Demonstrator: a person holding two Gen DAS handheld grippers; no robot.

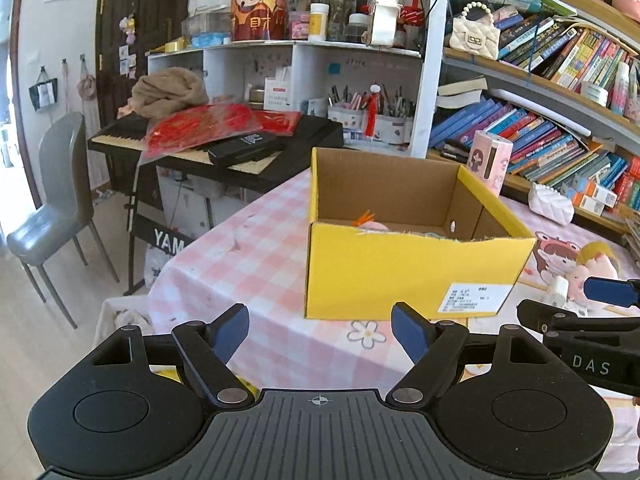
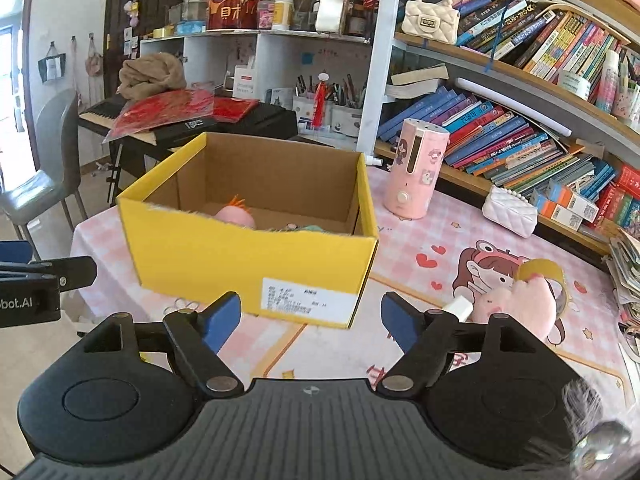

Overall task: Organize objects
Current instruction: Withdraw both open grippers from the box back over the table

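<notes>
A yellow cardboard box (image 1: 400,276) (image 2: 224,256) stands open on the pink checked tablecloth (image 1: 248,264). Inside it lies a pink toy with orange tufts (image 2: 236,214) (image 1: 370,222) beside other small toys. My left gripper (image 1: 320,332) hovers open in front of the box, nothing between its blue pads. My right gripper (image 2: 310,320) is also open and empty, just short of the box's labelled front. A pink plush toy with a yellow piece (image 2: 520,300) (image 1: 592,268) lies on the cloth right of the right gripper.
A pink cylindrical device (image 2: 414,168) and a white quilted purse (image 2: 510,210) stand behind the box by the bookshelf (image 2: 520,120). A keyboard (image 1: 208,148) with red packets sits left of the table, and a grey chair (image 1: 52,216) beyond it. Papers (image 2: 628,280) pile at the right edge.
</notes>
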